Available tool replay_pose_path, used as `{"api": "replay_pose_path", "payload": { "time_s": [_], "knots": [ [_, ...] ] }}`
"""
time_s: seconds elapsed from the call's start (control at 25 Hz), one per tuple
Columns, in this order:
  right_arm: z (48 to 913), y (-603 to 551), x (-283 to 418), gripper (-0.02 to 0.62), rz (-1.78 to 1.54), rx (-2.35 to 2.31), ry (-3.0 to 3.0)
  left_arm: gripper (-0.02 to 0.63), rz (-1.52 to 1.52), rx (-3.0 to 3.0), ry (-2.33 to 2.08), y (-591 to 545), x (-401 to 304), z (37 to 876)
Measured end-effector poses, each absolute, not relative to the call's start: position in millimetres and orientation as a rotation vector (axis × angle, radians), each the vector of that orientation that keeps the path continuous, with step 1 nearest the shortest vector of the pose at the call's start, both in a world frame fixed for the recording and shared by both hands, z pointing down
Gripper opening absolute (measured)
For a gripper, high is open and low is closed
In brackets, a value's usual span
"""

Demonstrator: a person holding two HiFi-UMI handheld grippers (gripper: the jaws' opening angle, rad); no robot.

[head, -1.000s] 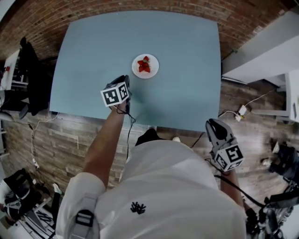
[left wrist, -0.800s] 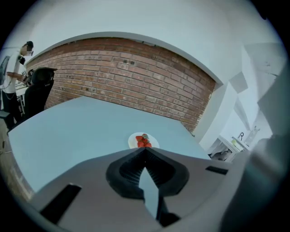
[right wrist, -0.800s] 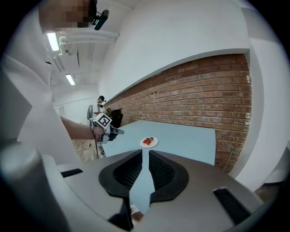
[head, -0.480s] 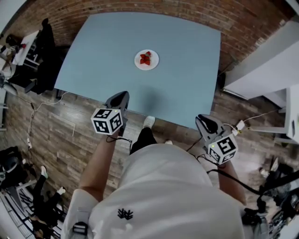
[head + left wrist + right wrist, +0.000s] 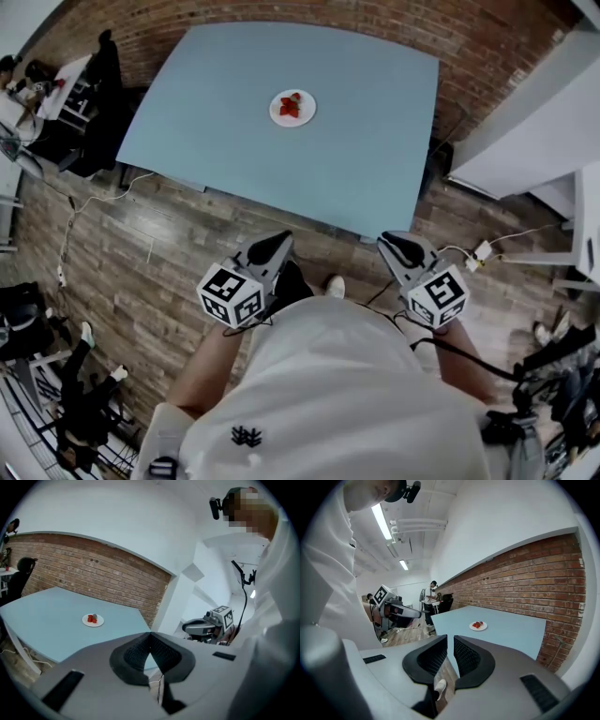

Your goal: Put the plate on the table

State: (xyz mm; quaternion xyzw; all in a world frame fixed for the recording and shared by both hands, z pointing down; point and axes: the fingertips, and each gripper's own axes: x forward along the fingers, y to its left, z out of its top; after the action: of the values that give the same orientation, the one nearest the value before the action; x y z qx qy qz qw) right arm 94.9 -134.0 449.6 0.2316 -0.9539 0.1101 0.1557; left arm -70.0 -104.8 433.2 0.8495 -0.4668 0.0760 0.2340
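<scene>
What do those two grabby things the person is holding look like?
The left gripper and right gripper are grey shells shaped like beaks, lined with black ribbed pads. Each carries a white cube printed with black square markers. A black cable trails from the right one. The person wears a white short-sleeved shirt with a small black logo.

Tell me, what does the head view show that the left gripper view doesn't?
Only the head view: the marker cube on the left gripper and the person's white shoe. Only the left gripper view: its own jaws up close, shut on nothing, and the camera on the person's head. Both: the blue table, the white plate of strawberries, the brick wall and the right gripper.
</scene>
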Motion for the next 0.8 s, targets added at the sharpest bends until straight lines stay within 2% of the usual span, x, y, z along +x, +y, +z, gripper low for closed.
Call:
{"api": "replay_pose_path", "payload": {
  "time_s": [0.24,0.4,0.48,0.8],
  "knots": [
    [439,-117,103,0.049,0.296,0.675,-2.760,0.002,0.243,2.477,-1.256,-92,-27,406],
    [428,-108,102,0.047,0.257,0.666,-2.790,0.002,0.228,2.497,-1.197,-80,-16,404],
    [425,-103,103,0.025,0.244,0.675,-2.797,0.002,0.255,2.516,-1.171,-72,-9,405],
    [421,-89,110,0.023,0.208,0.711,-2.787,0.002,0.291,2.567,-1.075,-57,11,406]
  ]
}}
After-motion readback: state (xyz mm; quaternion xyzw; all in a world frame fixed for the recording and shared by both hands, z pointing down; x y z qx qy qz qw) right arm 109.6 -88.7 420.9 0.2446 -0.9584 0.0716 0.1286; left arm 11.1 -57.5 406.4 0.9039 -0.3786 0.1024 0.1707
